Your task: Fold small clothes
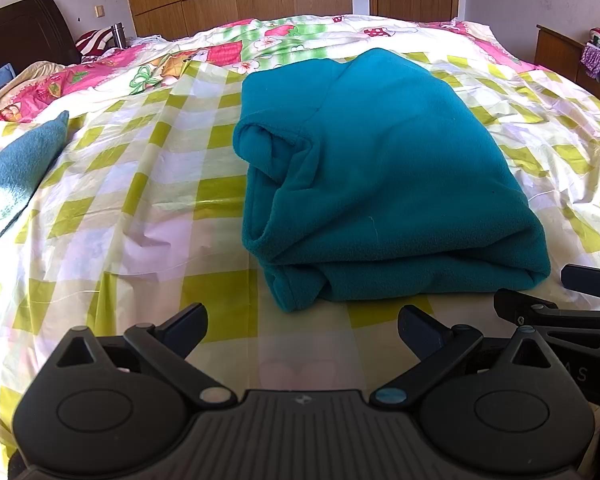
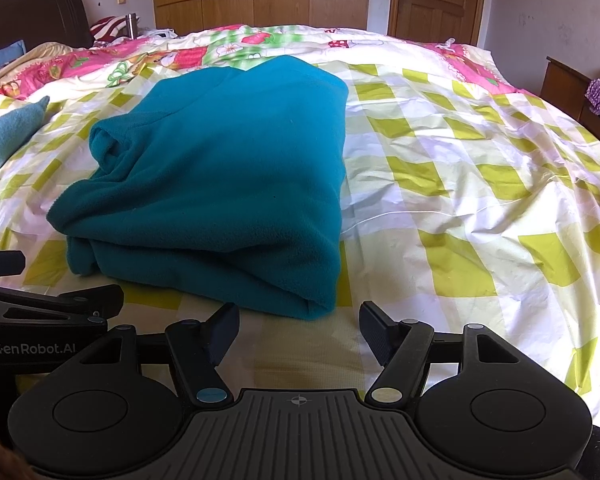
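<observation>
Black jaws of the left gripper [image 1: 302,330] and right gripper [image 2: 299,328] gape wide, empty. Just beyond both tips, a teal fleece garment [image 1: 364,176] lies folded in layers on the checked bedsheet [image 1: 148,184]; folding looks nearly complete.

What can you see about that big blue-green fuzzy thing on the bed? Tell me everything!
The teal fleece garment looks soft and fuzzy, one plain colour. It is folded into a thick, roughly rectangular bundle with layers stacked along the near edge, and a rolled cuff or sleeve opening bulges at its left side. It lies flat on the checked yellow-green bedspread, which is all that touches it. The left tongs and right tongs are both open, just short of its near edge, not holding it.
</observation>
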